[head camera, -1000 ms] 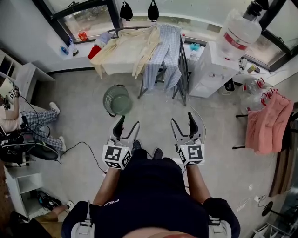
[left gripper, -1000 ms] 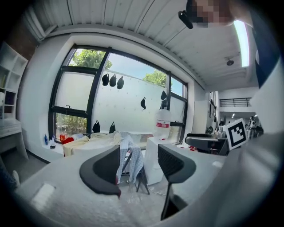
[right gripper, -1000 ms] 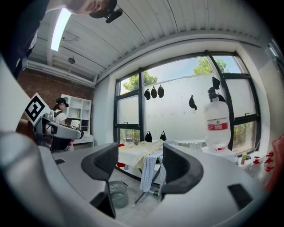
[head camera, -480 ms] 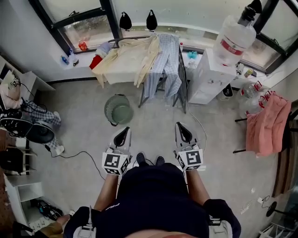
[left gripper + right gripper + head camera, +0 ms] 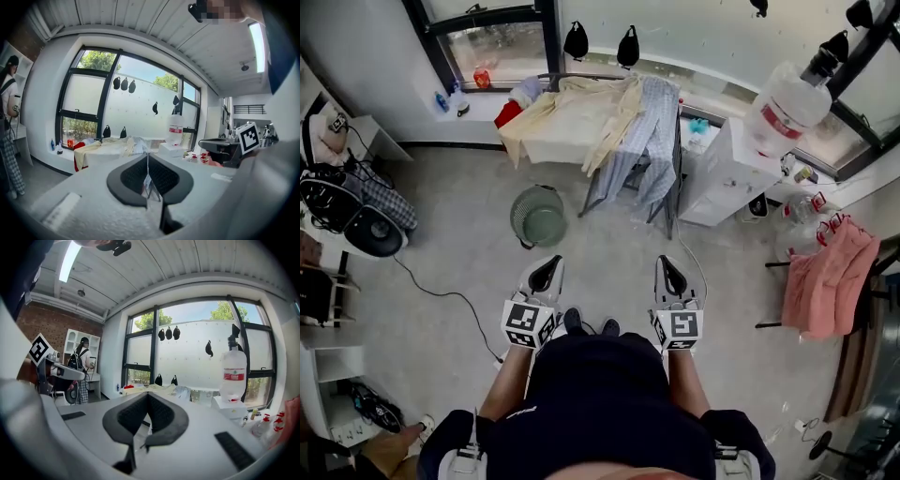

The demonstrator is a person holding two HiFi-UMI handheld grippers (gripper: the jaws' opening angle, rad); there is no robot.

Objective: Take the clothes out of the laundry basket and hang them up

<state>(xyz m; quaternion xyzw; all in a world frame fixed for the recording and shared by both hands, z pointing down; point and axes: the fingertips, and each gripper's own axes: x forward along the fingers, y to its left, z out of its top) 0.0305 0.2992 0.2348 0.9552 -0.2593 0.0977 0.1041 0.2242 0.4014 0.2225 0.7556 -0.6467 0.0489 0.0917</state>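
A round green laundry basket (image 5: 537,215) stands on the grey floor ahead of me, to the left of a drying rack (image 5: 667,178). Over the rack hang a cream garment (image 5: 572,112) and a blue checked garment (image 5: 652,127). The same clothes (image 5: 112,147) show far off in the left gripper view. My left gripper (image 5: 545,274) and right gripper (image 5: 671,275) are held side by side in front of my body, well short of the basket. Both are shut with nothing between the jaws.
A water dispenser (image 5: 737,167) with a large bottle (image 5: 786,97) stands right of the rack. A pink cloth (image 5: 820,280) hangs on a stand at the far right. A fan (image 5: 368,232) and cables lie at the left. A person (image 5: 80,376) stands by white shelves.
Both grippers went from open to shut a second ago and have stayed shut. My view has shifted, so the basket and rack now sit slightly further right and lower.
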